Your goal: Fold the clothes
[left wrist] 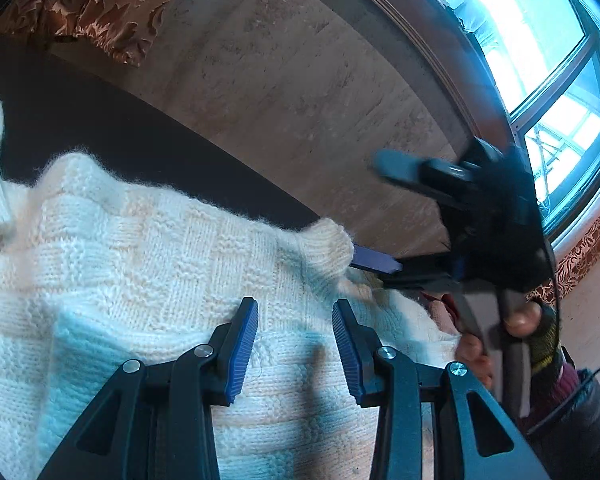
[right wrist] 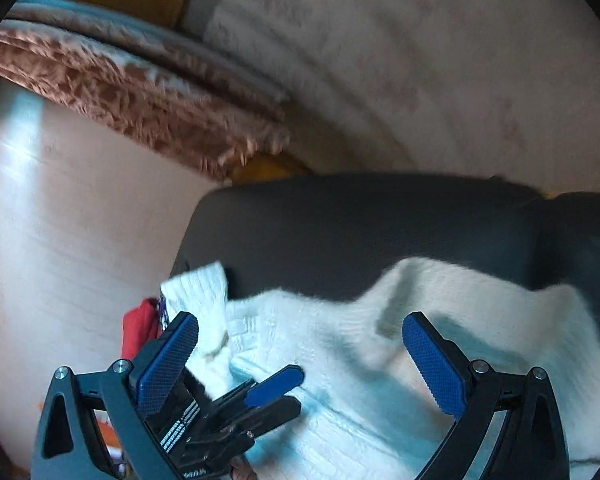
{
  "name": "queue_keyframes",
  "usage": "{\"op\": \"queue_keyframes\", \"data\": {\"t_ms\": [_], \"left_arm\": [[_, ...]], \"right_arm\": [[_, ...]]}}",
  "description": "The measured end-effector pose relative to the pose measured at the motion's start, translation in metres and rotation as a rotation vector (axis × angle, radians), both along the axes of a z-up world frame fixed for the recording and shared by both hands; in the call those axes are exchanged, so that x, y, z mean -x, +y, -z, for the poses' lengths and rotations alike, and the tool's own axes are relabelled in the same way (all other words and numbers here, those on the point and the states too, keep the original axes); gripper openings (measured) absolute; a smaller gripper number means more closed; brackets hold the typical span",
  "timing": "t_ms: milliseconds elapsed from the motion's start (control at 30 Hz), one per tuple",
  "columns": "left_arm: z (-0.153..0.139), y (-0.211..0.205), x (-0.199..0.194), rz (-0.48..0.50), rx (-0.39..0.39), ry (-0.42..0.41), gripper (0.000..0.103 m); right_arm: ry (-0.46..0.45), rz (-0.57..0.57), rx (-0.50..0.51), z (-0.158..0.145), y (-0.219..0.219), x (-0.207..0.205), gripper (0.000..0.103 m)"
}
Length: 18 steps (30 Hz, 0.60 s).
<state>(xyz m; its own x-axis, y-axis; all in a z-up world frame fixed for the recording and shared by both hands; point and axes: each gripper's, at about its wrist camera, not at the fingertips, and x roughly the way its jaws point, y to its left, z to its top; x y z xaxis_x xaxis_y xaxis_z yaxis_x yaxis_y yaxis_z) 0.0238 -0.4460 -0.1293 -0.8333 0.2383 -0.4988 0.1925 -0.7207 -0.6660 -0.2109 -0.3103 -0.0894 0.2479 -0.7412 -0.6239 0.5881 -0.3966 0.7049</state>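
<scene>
Sweater (left wrist: 140, 264): we see cream-white, block-textured knit.
Gripper pads (left wrist: 242, 350): blue, ribbed.
Surface (right wrist: 360, 232): dark grey.
Cushion (left wrist: 100, 4), upper left: brown, leafy pattern.

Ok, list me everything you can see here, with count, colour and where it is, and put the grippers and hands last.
sweater: one, cream knit, spread on the dark surface
dark surface: one, black, under the sweater
red item: one, red, by the surface's edge, beside a sleeve cuff
curtain: one, brown patterned, background
window: one, bright, background
left gripper: one, black with blue pads, open above the sweater
right gripper: one, same colours, open
hand: one, holding the right gripper's handle
</scene>
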Motion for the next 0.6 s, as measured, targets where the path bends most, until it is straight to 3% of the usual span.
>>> {"op": "queue_keyframes", "data": {"t_ms": [100, 167, 200, 267, 367, 600], "left_arm": [[0.0, 0.0, 0.0, -0.001, -0.001, 0.002, 0.039], [0.001, 0.0, 0.0, -0.004, -0.001, 0.004, 0.039], [0.001, -0.001, 0.0, -0.005, 0.0, 0.004, 0.038], [0.001, -0.001, 0.0, -0.009, 0.0, 0.003, 0.037], [0.002, -0.003, 0.0, -0.014, -0.004, 0.003, 0.034], [0.002, -0.006, 0.002, -0.017, -0.013, 0.0, 0.034]], "right_arm": [[-0.022, -0.028, 0.037, 0.002, -0.02, 0.001, 0.103], [-0.061, 0.004, 0.189, -0.002, -0.018, 0.007, 0.103], [-0.082, 0.052, 0.205, 0.004, -0.016, 0.013, 0.103], [-0.098, 0.127, 0.182, 0.018, -0.013, 0.022, 0.103], [-0.047, 0.142, 0.141, 0.025, -0.011, 0.022, 0.103], [0.119, 0.118, 0.052, -0.011, 0.036, -0.01, 0.103]]}}
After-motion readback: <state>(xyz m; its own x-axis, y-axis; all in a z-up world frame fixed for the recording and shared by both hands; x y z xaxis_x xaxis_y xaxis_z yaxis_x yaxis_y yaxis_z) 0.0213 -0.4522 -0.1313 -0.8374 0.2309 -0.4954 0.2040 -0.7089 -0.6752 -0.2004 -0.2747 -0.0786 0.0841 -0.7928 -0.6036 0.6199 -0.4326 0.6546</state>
